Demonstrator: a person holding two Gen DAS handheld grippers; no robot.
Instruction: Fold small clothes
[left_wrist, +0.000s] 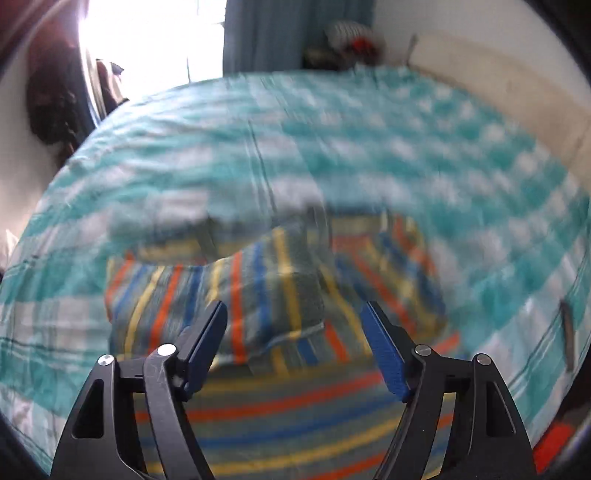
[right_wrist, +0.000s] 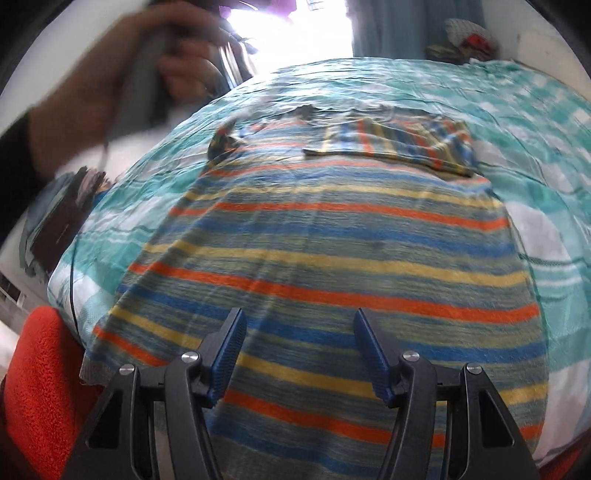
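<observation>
Left hand-held gripper (left_wrist: 293, 314) agape, empty, above striped shirt (left_wrist: 258, 295).

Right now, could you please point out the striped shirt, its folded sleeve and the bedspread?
Striped shirt (right_wrist: 325, 258): right wrist view, middle of the body.
Folded sleeve (right_wrist: 399, 144): right wrist view, centre of the sleeve laid across the chest.
Bedspread (right_wrist: 535, 122): right wrist view, bare teal checks.

**Blown-out window, smeared bedding**

Daylight floods in from the window (left_wrist: 147, 40) at the far side, burnt to pure white in both views. The left wrist view is heavily motion-blurred across the checked bedspread (left_wrist: 406, 147); the right is sharper, blurring at the hand (right_wrist: 110, 74). Fisheye bending curves every edge, with dark corners.
</observation>
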